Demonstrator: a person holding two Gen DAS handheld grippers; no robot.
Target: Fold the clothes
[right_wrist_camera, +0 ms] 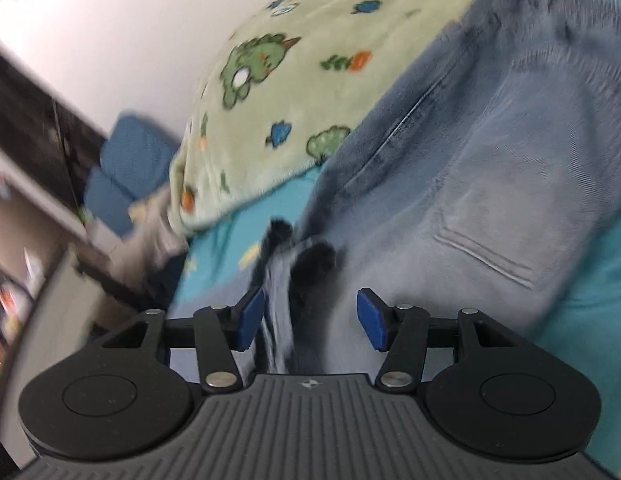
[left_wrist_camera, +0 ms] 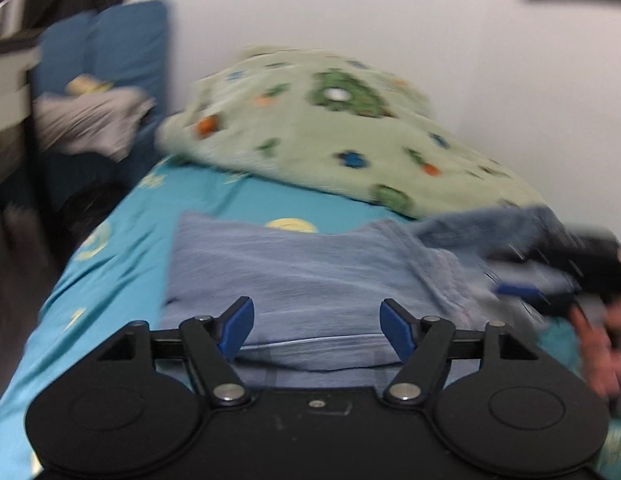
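Light blue jeans (left_wrist_camera: 302, 272) lie folded on the turquoise bed sheet (left_wrist_camera: 122, 240). My left gripper (left_wrist_camera: 316, 330) is open and empty, just above the near edge of the jeans. In the right wrist view the jeans (right_wrist_camera: 490, 152) fill the right side, back pocket showing. My right gripper (right_wrist_camera: 310, 320) is open, its blue pads either side of a bunched fold of denim without closing on it. The right gripper also shows, blurred, at the right edge of the left wrist view (left_wrist_camera: 550, 292), beside a raised dark part of the jeans.
A green fleece blanket (left_wrist_camera: 330, 128) with dinosaur prints is heaped at the far end of the bed against the white wall. A blue cushion (left_wrist_camera: 122, 48) and grey clothes (left_wrist_camera: 90, 120) sit at the left beyond the bed. Dark shelving (right_wrist_camera: 26, 128) stands at left.
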